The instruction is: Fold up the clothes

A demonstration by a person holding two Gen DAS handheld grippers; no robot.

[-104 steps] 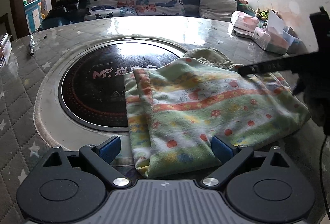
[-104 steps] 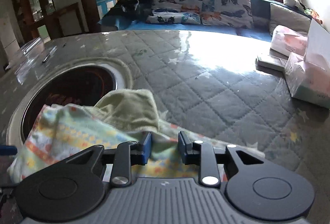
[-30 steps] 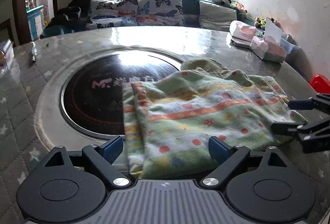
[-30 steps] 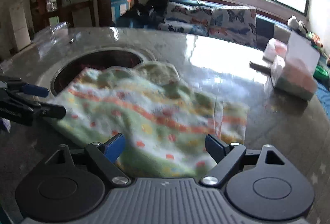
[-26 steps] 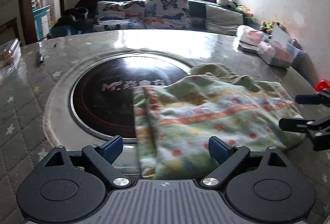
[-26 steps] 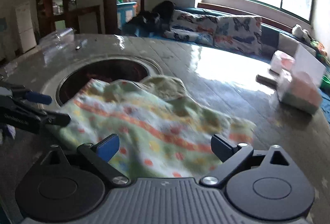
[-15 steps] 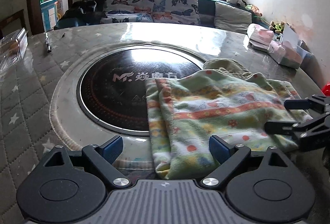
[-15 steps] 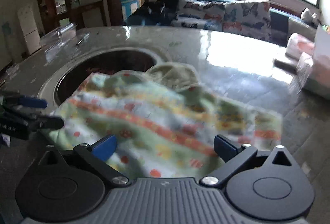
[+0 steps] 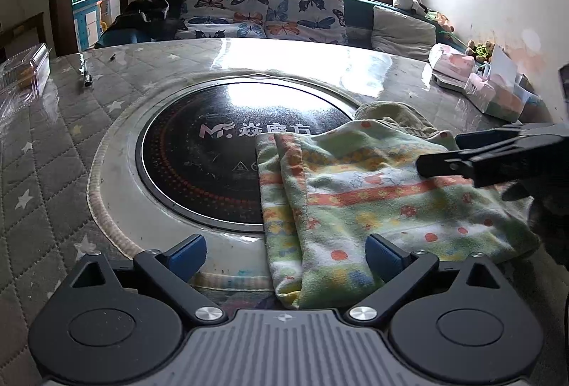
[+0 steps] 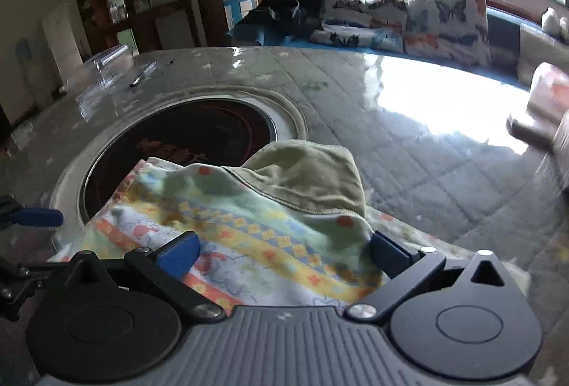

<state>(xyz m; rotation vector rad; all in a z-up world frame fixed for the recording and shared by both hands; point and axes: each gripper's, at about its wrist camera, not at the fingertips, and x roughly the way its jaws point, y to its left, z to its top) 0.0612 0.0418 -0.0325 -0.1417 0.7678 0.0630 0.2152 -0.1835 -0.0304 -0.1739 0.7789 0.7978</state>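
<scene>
garment: patterned fleece piece (image 9: 373, 204) is lying folded on the bench (image 9: 53, 155), one edge overlapping the dark round cooktop (image 9: 213, 155)
left tongs (image 9: 286, 252): jaws opening wide, cloth edge sitting between them, nothing gripped
right tongs (image 10: 284, 252): spread wide over the far side, probably not pinching anything, bit blurry there
step: lining up for another fold
next: both need to clamp an edge first

Between the left gripper's (image 9: 286, 252) blue pads (image 9: 186, 252), a green cloth (image 9: 373, 204) (orange stripes, red dots); beyond it, a black cooktop (image 9: 213, 162) on the grey star-quilted table (image 9: 46, 172).
</scene>
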